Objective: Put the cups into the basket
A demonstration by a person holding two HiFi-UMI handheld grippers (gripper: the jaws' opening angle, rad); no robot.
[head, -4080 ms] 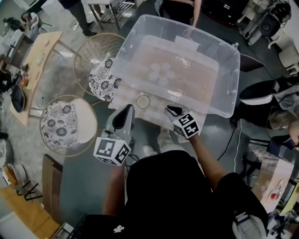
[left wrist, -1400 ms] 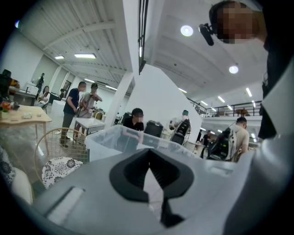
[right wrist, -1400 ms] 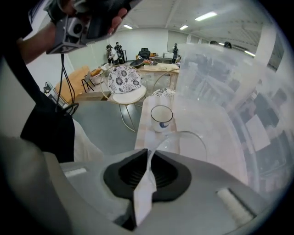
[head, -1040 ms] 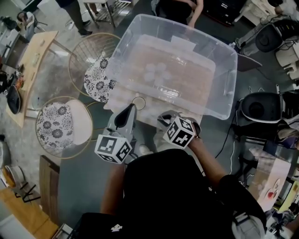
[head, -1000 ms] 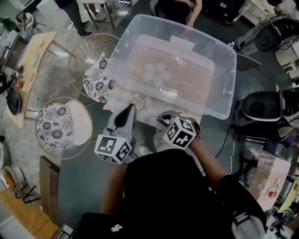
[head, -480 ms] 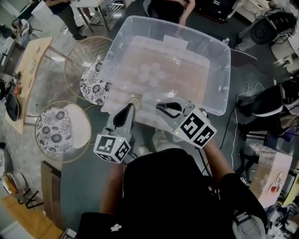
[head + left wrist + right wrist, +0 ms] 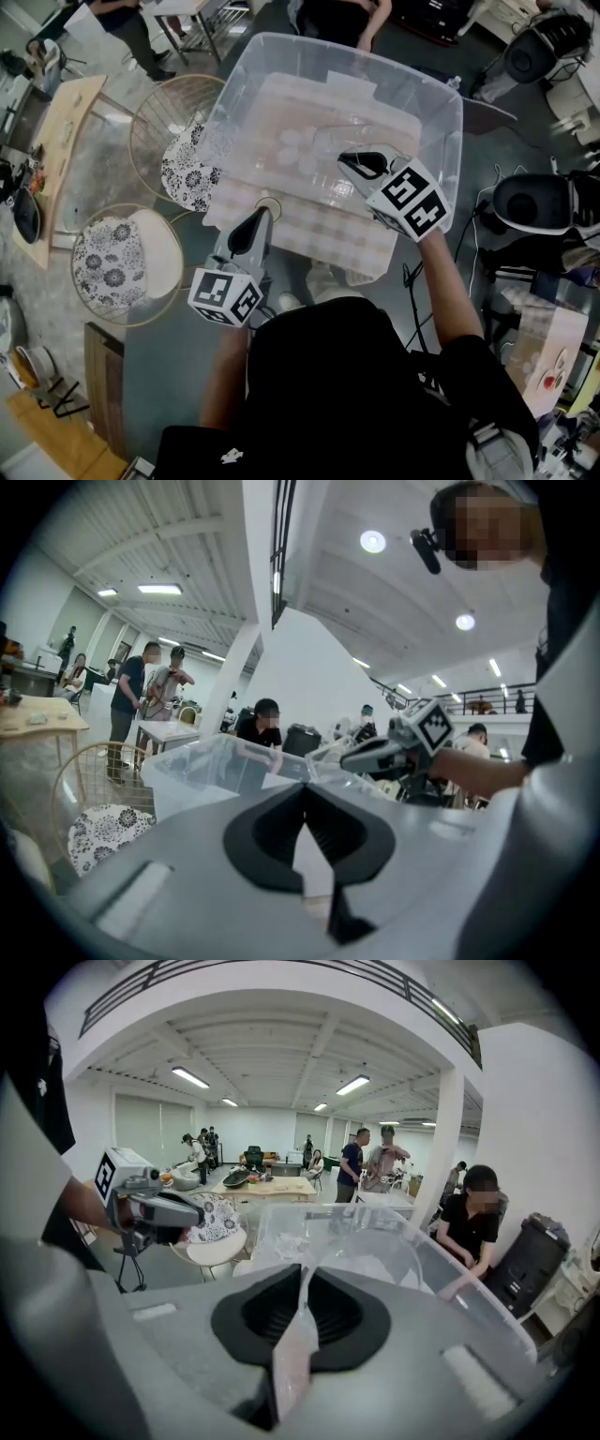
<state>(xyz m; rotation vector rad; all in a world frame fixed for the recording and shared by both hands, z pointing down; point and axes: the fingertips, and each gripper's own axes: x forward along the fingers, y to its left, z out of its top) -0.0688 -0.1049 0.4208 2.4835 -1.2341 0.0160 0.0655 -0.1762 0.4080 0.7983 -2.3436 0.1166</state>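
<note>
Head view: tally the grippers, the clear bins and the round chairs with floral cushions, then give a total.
Grippers: 2 (left gripper, right gripper)
Clear bins: 1
Round floral-cushion chairs: 2
Total: 5

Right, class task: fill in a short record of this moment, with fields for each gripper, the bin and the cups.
right gripper: shut on the wall of a clear cup, held over the clear bin
left gripper: low by the table's near edge, tips next to a second cup; grip unclear
bin contents: a cluster of cups
table: covered by a checked cloth
</note>
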